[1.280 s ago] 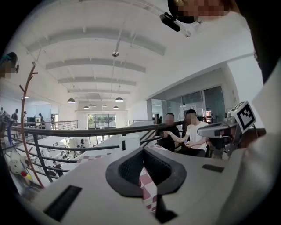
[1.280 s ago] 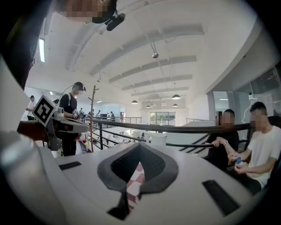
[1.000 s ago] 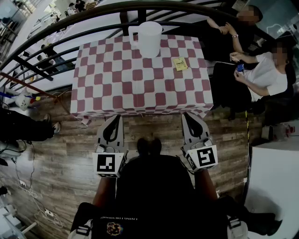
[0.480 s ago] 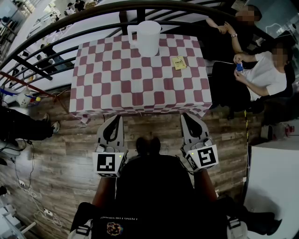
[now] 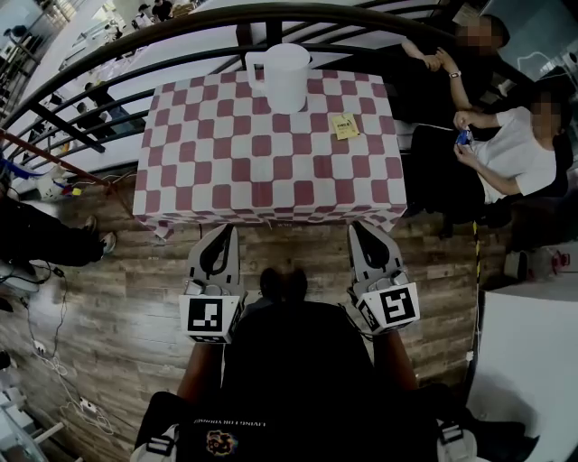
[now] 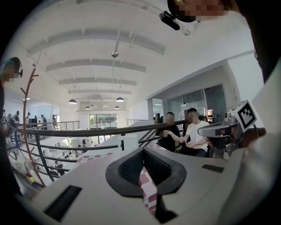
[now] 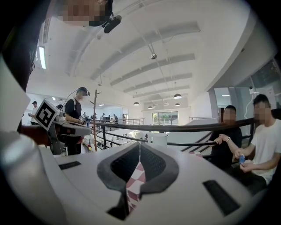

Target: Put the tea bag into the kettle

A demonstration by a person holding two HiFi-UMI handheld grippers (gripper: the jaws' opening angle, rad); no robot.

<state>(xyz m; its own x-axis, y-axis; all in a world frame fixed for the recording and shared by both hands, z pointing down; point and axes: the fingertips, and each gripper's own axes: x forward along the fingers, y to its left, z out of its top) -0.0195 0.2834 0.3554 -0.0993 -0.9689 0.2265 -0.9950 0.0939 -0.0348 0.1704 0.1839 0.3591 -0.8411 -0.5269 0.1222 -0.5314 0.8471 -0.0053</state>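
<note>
The fingers of the left gripper point(image 6: 143, 150) are seen pressed together, with nothing caught between the pads; only a sliver of checked cloth point(image 6: 148, 189) is glimpsed through the slot behind them. The fingers of the right gripper point(image 7: 139, 148) are likewise closed tip to tip on nothing. In the head view both grippers are held side by side over the wooden floor point(image 5: 108, 298), the left at 9 o'clock and the right at 3 o'clock of the person's lap. Each is pointed toward 12 o'clock and held short of the near edge of the table point(image 5: 262, 171), which is covered by the red-and-white cloth. The tea bag point(image 5: 346, 124), a small yellow packet, is laid flat on the cloth at about 12 o'clock of the right gripper, well apart from it. The kettle point(image 5: 287, 74), white with its handle toward 9 o'clock, is stood upright at the table's far edge, at 10 o'clock of the tea bag and apart from it. A dark curved railing point(image 5: 181, 22) is seen behind the table, and two seated people point(image 5: 506, 149) at 2 o'clock
</note>
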